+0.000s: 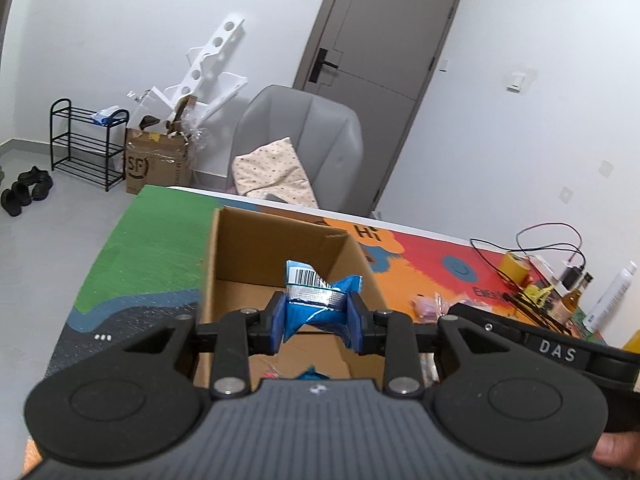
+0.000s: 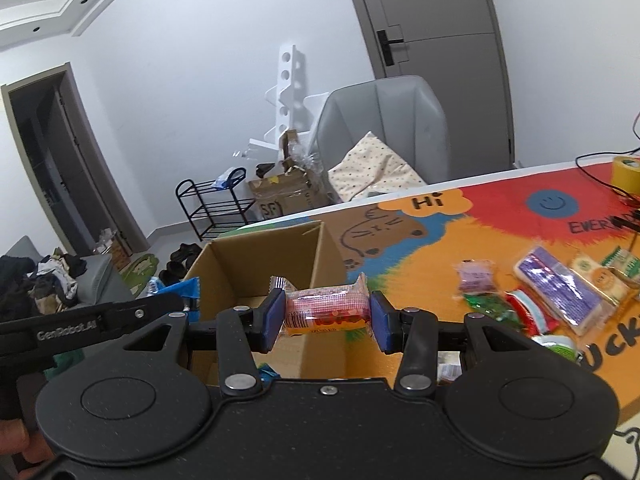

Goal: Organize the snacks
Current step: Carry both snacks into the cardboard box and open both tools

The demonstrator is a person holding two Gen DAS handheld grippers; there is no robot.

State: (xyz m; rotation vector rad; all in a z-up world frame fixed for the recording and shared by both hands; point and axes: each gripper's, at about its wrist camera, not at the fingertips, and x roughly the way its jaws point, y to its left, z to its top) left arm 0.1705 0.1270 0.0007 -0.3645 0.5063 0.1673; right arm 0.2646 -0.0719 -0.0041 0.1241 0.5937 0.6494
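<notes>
Closest in, the left gripper [image 1: 318, 322] pinches a crumpled blue packet [image 1: 320, 300] between its blue pads, held above the open cardboard box [image 1: 276, 240], where at least one wrapper already lies on the bottom. The right gripper [image 2: 326, 320] clamps a pink and orange snack bar [image 2: 325, 312] endwise, hanging near the box's right wall rather than squarely over the opening. I think that bar could land on the wall or bounce onto the colourful table mat [image 2: 420, 272] if let go here. The two tools sit close together, so they might bump. Further off, more snacks [image 2: 560, 296] wait on the mat.
</notes>
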